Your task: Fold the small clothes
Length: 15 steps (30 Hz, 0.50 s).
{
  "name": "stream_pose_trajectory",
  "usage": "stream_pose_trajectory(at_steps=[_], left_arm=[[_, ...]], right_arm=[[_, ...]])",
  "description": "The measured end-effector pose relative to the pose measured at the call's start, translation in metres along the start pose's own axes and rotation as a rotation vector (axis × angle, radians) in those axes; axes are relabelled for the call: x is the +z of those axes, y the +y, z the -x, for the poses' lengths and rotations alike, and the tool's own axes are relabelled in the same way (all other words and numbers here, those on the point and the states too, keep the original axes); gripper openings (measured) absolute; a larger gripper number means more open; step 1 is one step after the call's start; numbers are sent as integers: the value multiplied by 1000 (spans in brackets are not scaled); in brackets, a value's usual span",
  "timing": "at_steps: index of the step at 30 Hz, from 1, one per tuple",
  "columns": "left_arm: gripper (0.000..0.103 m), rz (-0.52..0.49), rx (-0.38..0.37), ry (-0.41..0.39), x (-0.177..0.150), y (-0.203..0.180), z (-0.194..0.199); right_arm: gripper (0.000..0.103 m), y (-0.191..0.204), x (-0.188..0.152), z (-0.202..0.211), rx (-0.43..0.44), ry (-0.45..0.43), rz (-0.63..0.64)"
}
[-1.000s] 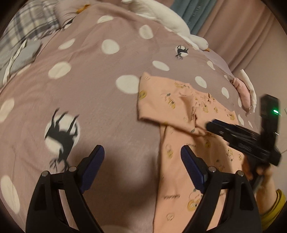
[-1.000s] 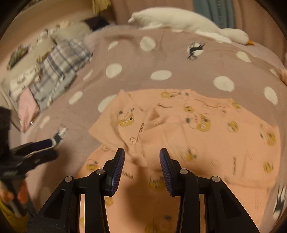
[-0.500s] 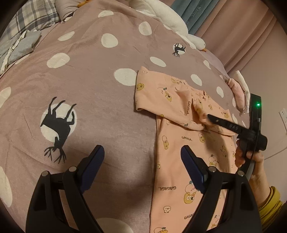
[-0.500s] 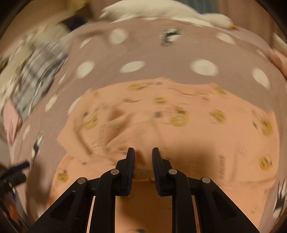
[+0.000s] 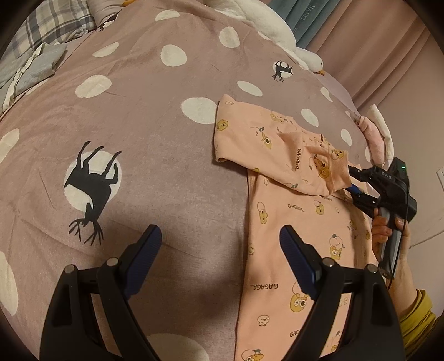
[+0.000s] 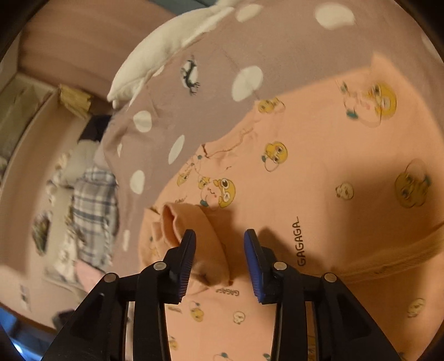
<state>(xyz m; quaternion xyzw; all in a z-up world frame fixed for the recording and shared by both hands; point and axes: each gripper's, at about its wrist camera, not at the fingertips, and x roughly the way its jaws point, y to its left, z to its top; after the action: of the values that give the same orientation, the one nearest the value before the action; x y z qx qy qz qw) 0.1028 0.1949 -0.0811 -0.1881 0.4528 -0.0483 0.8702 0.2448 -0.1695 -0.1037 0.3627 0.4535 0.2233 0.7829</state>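
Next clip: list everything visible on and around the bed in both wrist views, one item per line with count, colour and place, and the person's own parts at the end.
peach cotton baby garment with cartoon print: one, peach, flat on the bed, one sleeve folded across it
mauve bedspread with white dots and deer prints: one, mauve, under the garment
white goose plush toy: one, white, far edge of bed
grey plaid fabric: one, grey-white, far left corner
pink and white small cloth: one, bed's right edge
pink curtain: one, behind bed
left claw: open, empty, over the bedspread
right claw: jaws opening, sleeve cuff between them
hand: one, yellow sleeve, gripping right claw's handle
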Motion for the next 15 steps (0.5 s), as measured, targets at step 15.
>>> stream_pose_trajectory(at_steps=[15], left_arm=[[87, -11, 18, 3, -3, -1, 1]], right_arm=[[51, -35, -3, 6, 280, -12, -287]])
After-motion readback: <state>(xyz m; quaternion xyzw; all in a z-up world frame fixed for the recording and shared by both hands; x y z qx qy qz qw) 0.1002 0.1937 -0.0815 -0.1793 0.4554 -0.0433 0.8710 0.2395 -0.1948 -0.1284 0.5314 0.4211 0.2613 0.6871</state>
